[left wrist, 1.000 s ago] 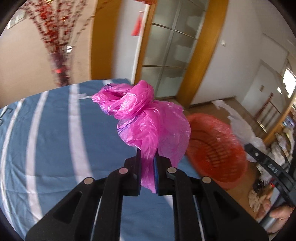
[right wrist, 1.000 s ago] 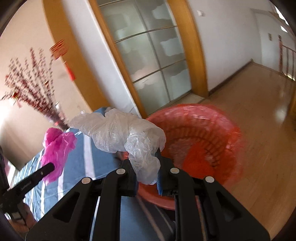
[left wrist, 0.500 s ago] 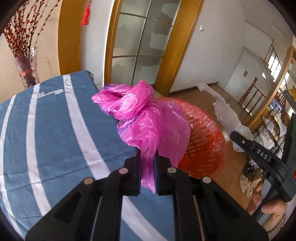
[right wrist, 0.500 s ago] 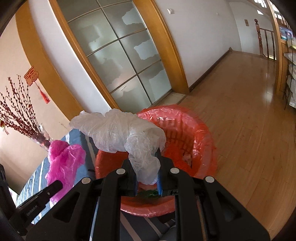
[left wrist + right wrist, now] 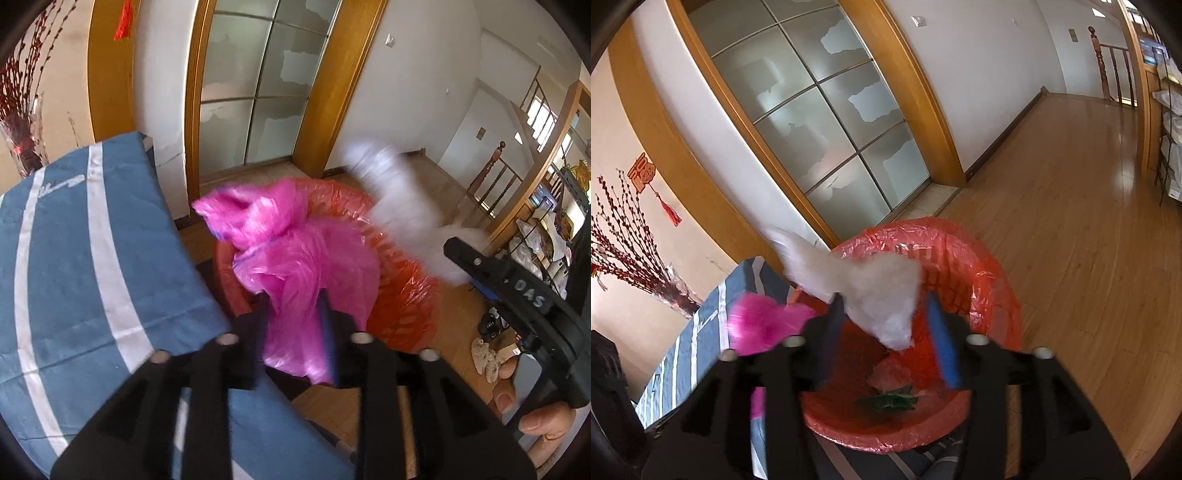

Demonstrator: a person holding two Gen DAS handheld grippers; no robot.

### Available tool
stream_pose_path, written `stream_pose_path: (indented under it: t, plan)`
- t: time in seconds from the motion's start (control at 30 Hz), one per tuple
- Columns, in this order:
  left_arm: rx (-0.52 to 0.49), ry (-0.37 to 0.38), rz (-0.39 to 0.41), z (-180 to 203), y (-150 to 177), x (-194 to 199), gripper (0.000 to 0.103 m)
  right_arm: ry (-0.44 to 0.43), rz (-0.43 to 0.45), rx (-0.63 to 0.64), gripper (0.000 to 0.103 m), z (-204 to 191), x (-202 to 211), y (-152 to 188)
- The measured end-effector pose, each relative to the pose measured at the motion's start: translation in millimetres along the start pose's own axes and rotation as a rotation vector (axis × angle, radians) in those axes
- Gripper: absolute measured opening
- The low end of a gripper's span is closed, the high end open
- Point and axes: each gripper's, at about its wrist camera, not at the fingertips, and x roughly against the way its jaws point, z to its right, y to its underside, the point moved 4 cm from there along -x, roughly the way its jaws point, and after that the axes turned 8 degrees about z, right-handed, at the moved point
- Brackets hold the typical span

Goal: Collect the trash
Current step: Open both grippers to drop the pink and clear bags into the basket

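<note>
A: What does the left wrist view show?
B: The left gripper [image 5: 293, 314] has its jaws wide apart. The pink bag [image 5: 295, 251] sits loose between them, blurry, right over the red bin [image 5: 402, 291]. I cannot tell if it touches a finger.
A: Anything else there?
B: The blue striped cloth [image 5: 85, 251] is at 9 o'clock. The white bag [image 5: 399, 210] is a blur at 2 o'clock.
A: And the right wrist view?
B: The right gripper [image 5: 886, 325] has its jaws apart too. The white bag [image 5: 875, 291] hangs between them, above the red bin [image 5: 990, 295]. The pink bag [image 5: 764, 325] is at 9 o'clock. Green trash [image 5: 890, 400] lies in the bin at 6 o'clock.
</note>
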Motion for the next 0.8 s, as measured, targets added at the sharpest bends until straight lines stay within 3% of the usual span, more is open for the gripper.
stream_pose_path:
  t: [0.17, 0.23, 0.33, 0.5, 0.63, 0.8]
  plan:
    - [0.019, -0.032, -0.03, -16.3, 13.6, -2.3, 0.042, 0.043, -0.013, 0.015, 0.064, 12.6, 2.9, 7.9]
    - [0.032, -0.051, -0.024, -27.0, 18.0, 4.1, 0.05, 0.078, 0.003, 0.038, 0.076, 18.3, 9.9, 11.6]
    - [0.047, -0.087, 0.009, -44.9, 26.0, 22.9, 0.062, 0.115, 0.041, 0.092, 0.089, 18.5, 23.2, 15.6]
    - [0.041, -0.155, 0.086, -68.0, 42.5, 65.4, 0.078, 0.141, 0.143, 0.265, 0.101, 0.2, 55.3, 27.7]
    - [0.029, -0.235, 0.167, -83.8, 60.7, 110.4, 0.089, 0.135, 0.208, 0.351, 0.101, -16.8, 78.0, 35.8]
    - [0.019, -0.33, 0.243, -93.5, 83.5, 159.6, 0.096, 0.093, 0.241, 0.375, 0.101, -35.4, 106.9, 47.0]
